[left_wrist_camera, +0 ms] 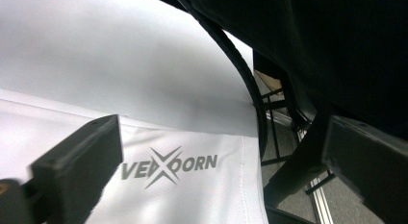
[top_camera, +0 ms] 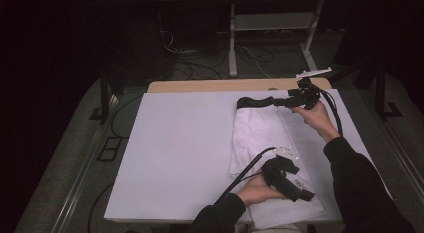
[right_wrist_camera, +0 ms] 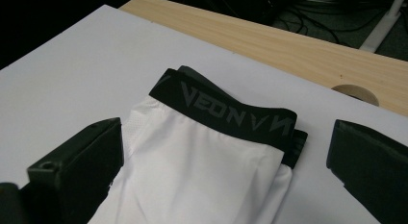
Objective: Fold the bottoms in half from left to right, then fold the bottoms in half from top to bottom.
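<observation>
White folded garment (top_camera: 270, 143) lies flat on white board (top_camera: 175, 143), right half, long axis running from near edge to far edge. Black waistband (right_wrist_camera: 231, 111) with grey lettering at far end; grey printed logo (left_wrist_camera: 168, 167) at near end. Left gripper (top_camera: 292, 185) over near end, jaws wide, nothing between. Right gripper (top_camera: 295, 99) at waistband, jaws wide, nothing held. Wooden table (right_wrist_camera: 288, 41) edge beyond board.
</observation>
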`<state>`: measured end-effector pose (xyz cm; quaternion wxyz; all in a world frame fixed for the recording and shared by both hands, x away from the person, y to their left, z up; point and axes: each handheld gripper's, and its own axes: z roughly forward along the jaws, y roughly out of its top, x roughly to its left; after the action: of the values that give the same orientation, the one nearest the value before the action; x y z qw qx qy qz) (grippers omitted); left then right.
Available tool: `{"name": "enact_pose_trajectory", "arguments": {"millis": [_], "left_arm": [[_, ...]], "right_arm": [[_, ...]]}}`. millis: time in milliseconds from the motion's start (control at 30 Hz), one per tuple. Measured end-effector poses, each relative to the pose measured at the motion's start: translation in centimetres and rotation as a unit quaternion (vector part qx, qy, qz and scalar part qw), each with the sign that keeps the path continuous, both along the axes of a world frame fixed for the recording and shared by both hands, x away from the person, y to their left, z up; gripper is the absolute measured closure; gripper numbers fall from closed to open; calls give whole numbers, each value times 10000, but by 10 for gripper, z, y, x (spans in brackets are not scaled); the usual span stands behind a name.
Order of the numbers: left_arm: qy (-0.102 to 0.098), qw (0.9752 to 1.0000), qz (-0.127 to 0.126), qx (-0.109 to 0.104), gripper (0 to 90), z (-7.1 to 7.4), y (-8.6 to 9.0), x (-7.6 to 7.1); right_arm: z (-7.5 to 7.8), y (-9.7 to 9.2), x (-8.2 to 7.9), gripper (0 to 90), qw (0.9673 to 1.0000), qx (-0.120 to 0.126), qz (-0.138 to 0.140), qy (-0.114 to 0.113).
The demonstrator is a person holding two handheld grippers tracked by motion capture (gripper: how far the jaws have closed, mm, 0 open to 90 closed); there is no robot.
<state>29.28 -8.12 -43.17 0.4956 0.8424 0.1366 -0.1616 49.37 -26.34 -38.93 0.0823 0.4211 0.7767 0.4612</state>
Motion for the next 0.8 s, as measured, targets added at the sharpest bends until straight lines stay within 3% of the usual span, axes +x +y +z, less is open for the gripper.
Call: {"name": "enact_pose_trajectory", "arguments": {"millis": [300, 500, 800], "left_arm": [[-285, 9993, 235, 6, 0, 11, 17, 8], [-476, 9973, 551, -13, 0, 20, 35, 18], [-571, 9952, 794, -64, 0, 26, 50, 28]], "right_arm": [[4, -3, -11, 0, 10000, 2, -47, -88], [-1, -4, -17, 0, 9999, -64, -76, -48], [-5, -8, -23, 0, 10000, 51, -60, -44]]}}
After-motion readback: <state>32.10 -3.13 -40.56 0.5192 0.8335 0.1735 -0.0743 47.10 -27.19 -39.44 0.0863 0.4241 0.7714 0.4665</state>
